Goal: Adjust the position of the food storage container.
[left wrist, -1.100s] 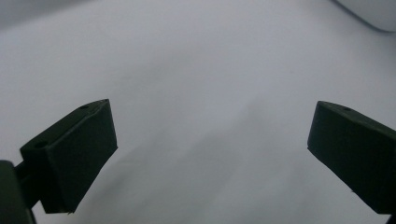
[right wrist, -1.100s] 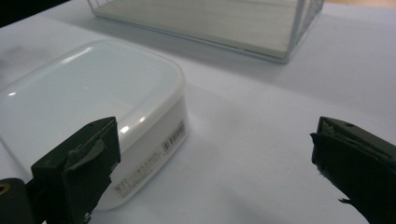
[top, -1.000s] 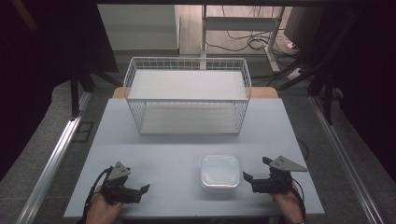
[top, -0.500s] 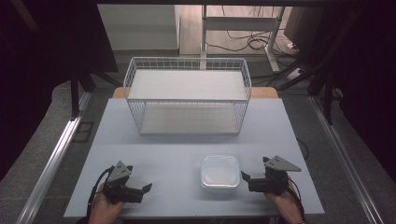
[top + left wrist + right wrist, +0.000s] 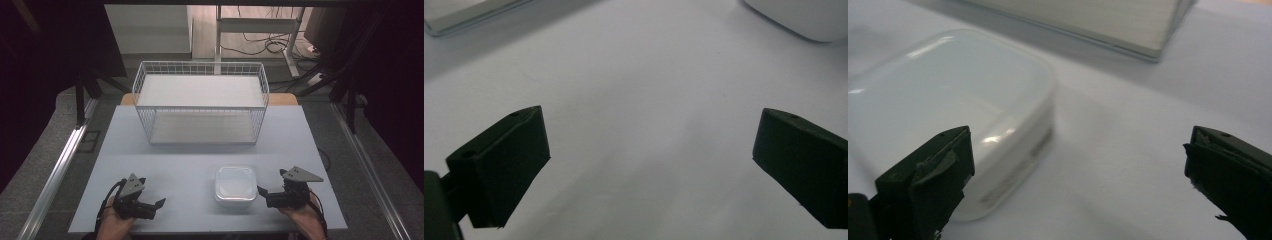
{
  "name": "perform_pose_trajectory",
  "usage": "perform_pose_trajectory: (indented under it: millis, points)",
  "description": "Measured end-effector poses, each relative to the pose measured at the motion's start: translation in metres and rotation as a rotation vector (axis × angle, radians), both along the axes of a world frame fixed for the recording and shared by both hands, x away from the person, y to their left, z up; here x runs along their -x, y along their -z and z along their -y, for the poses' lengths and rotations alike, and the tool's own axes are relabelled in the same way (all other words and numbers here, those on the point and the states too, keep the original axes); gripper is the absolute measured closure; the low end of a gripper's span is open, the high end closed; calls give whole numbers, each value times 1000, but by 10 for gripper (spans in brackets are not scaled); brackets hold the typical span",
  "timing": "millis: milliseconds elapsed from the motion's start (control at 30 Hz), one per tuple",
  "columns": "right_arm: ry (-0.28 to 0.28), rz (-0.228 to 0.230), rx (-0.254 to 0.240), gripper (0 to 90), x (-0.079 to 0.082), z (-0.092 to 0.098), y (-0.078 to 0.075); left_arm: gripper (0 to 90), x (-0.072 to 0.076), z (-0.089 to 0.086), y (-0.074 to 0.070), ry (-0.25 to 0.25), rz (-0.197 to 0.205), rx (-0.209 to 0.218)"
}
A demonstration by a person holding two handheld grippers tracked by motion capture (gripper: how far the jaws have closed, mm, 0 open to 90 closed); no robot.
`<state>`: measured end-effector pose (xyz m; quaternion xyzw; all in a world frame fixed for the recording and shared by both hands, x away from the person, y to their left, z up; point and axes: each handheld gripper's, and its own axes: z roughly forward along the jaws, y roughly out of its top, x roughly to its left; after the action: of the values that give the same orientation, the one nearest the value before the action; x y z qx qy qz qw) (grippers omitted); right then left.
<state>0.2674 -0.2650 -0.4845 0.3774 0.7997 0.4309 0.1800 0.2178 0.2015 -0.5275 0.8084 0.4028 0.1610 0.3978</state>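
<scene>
A white square lidded container (image 5: 235, 185) sits on the pale table (image 5: 200, 155) near its front edge, right of centre. My right gripper (image 5: 262, 192) lies low just right of the container, open, its jaws pointing left at the container's side; the container (image 5: 948, 110) looms close in the right gripper view, with one jaw in front of its near corner. My left gripper (image 5: 157, 204) rests at the front left, open, nothing between its jaws. A corner of the container (image 5: 809, 20) shows at the top right of the left gripper view.
A white wire basket (image 5: 201, 107) with a white base stands at the back middle of the table. Its base edge (image 5: 1108, 25) appears beyond the container. Dark floor, metal rails and a desk frame with cables surround the table.
Both grippers have sunk lower toward the front edge of the table. The right one has drawn slightly closer to the container's side. The container has not moved.
</scene>
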Motion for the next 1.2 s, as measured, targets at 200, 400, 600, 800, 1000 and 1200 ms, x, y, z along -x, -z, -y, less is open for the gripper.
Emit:
perform_pose_trajectory:
  millis: [200, 400, 600, 800, 1000, 1200]
  points:
    - [-42, -42, 2, 408, 8, -5, -9, 15, 0, 9, 0, 15, -9, -6]
    - [-90, -74, 37, 758, 23, 0, -14, 29, 0, 11, 0, 30, -21, 5]
    - [-158, -136, 79, 885, 33, -7, -4, 34, 1, 13, -2, 31, -19, 33]
    - [-170, -179, 96, 886, 31, -13, 5, 35, 1, 22, -5, 68, -27, 79]
    - [-171, -188, 84, 875, 24, -21, 9, 120, 3, 32, -6, 82, -22, 37]
    - [-169, -190, 72, 875, 14, -28, 11, 201, 0, 33, -8, 88, -37, 72]
